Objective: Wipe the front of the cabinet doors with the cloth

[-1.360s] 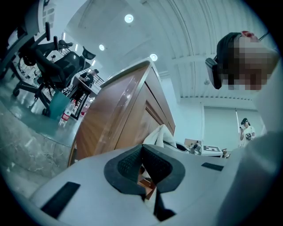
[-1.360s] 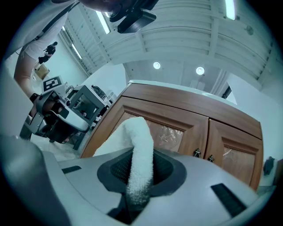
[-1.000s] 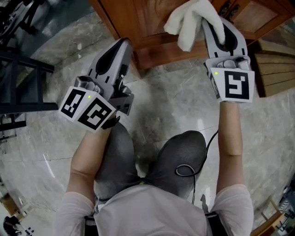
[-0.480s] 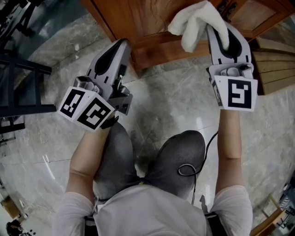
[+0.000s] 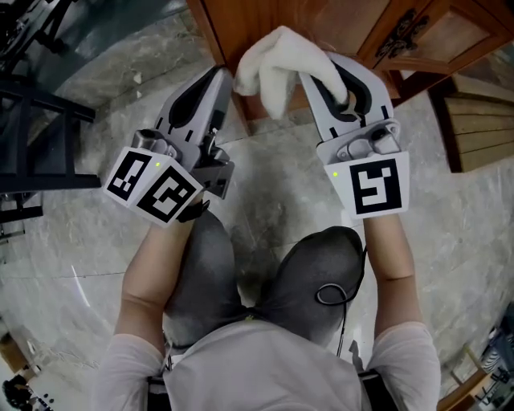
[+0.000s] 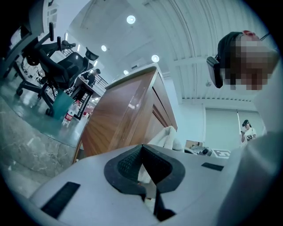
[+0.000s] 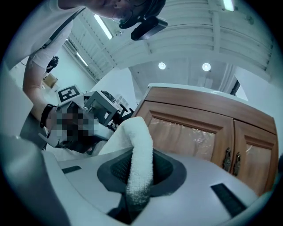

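Note:
The white cloth hangs bunched from my right gripper, which is shut on it in front of the brown wooden cabinet. In the right gripper view the cloth runs up between the jaws of the right gripper, and the cabinet door with its metal handles lies beyond. My left gripper is shut with nothing in it, its tip just left of the cloth. From the left gripper I see the cloth behind the jaws and the cabinet's side.
A black metal frame stands on the marble floor at the left. Wooden boards lie at the right. The person's knees and a black cable are below the grippers. Office chairs stand far left.
My right gripper has carried the cloth leftward and nearer, from the right door to the cabinet's corner beside the left gripper's tip. The left gripper has stayed put.

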`<state>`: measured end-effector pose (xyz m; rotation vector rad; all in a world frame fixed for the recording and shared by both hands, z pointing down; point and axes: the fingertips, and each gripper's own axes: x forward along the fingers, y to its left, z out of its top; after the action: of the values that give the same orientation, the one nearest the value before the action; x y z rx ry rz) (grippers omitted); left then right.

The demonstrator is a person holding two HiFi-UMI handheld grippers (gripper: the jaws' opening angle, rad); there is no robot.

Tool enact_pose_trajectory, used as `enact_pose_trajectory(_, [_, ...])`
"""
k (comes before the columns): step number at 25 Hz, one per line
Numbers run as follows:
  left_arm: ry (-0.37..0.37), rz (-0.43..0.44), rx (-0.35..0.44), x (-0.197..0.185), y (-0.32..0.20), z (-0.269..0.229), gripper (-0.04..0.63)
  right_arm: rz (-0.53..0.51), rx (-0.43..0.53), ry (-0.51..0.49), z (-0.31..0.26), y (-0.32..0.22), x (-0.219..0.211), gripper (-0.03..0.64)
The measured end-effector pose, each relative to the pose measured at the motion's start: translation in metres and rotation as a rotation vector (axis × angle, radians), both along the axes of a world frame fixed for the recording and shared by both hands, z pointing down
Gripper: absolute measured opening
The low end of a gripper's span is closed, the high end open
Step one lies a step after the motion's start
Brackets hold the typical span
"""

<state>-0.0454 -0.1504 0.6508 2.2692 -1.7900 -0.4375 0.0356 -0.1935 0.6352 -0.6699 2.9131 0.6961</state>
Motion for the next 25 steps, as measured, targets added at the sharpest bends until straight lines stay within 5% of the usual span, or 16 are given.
enact_pose_trajectory(10, [0.030,-0.035,0.010,-0.031,0.018,-0.001,0.017,-0.019,-0.033,0.050,0.025,0.001,-0.035,0.081])
enact_pose_trajectory(25, [0.052,0.012,-0.003,-0.013,0.002,0.011,0.017,0.132,-0.036,0.107,0.049,-0.049,0.014,0.081])
